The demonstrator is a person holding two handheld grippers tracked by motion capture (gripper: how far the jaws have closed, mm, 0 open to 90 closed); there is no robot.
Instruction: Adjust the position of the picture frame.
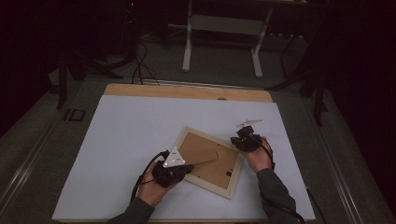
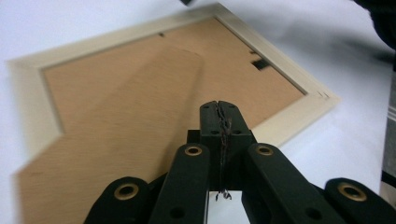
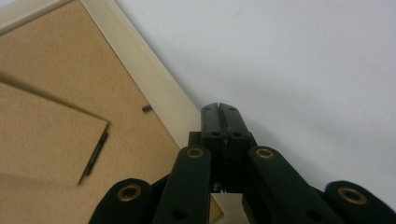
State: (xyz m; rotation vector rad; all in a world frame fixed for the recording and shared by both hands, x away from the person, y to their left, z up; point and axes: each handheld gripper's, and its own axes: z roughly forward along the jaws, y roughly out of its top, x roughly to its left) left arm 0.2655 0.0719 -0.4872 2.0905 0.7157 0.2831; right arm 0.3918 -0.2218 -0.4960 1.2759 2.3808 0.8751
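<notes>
Dim lab: white-covered table (image 1: 130, 140), cables (image 1: 140, 65).

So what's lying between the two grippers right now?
In the high view, the picture frame lies face down between the left gripper and the right gripper, its brown backing board and stand flap showing.

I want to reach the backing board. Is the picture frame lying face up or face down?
Face down. The picture frame shows its brown backing board and easel stand upward on the white table.
</notes>
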